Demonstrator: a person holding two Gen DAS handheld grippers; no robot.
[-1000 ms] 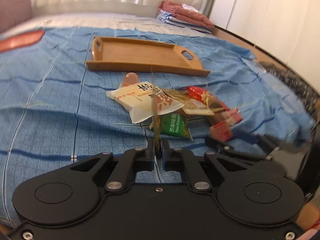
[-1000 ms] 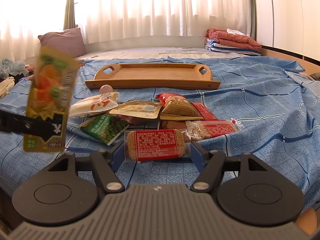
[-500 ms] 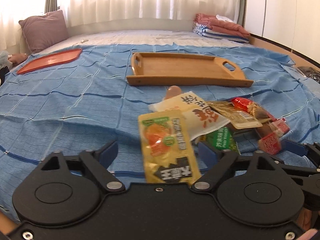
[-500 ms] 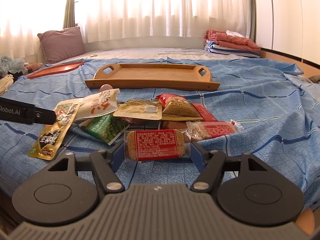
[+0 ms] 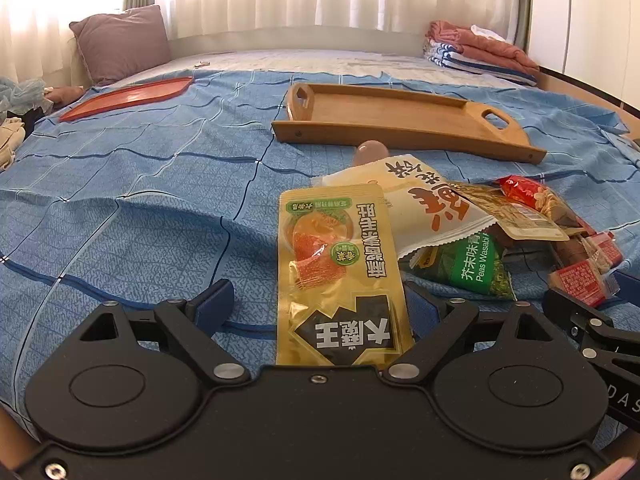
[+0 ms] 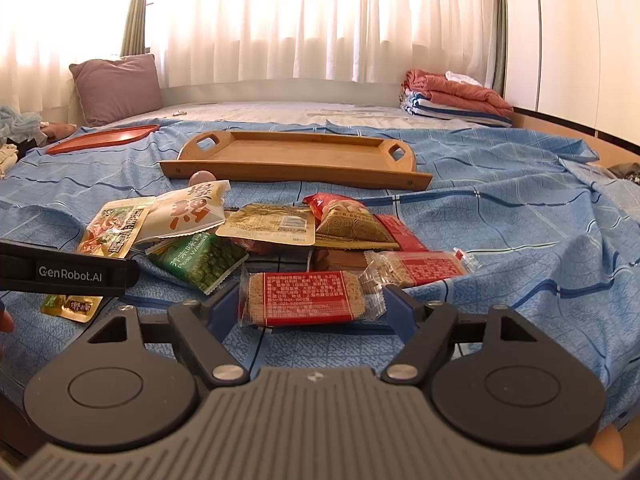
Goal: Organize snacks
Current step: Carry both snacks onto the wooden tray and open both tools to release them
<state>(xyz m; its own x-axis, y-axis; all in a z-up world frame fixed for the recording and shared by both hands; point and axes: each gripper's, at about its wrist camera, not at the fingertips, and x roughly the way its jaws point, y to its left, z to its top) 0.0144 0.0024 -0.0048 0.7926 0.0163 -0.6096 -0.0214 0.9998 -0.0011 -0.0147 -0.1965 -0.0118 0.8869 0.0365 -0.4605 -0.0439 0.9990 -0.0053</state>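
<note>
A pile of snack packets lies on the blue bedspread. My left gripper (image 5: 320, 300) is open, and a yellow packet (image 5: 336, 264) lies flat between its fingers, loose on the cloth. My right gripper (image 6: 308, 300) is open around a red cracker packet (image 6: 304, 298) that lies on the bed. Beside them are a white packet (image 6: 192, 210), a green wasabi pea packet (image 6: 200, 260), a tan packet (image 6: 268, 224), a red-gold packet (image 6: 348, 220) and a second cracker packet (image 6: 416, 268). A wooden tray (image 6: 296, 156) stands empty behind the pile.
A red tray (image 5: 128, 96) lies at the far left of the bed. A mauve pillow (image 6: 116, 88) and folded blankets (image 6: 456, 98) sit along the back. A small pink round thing (image 5: 370, 151) lies before the wooden tray. The left gripper's body (image 6: 68, 270) crosses the right view's left edge.
One second ago my left gripper was shut on the yellow packet, holding it upright. It has since opened and the packet now lies flat on the bed. The right gripper has not moved.
</note>
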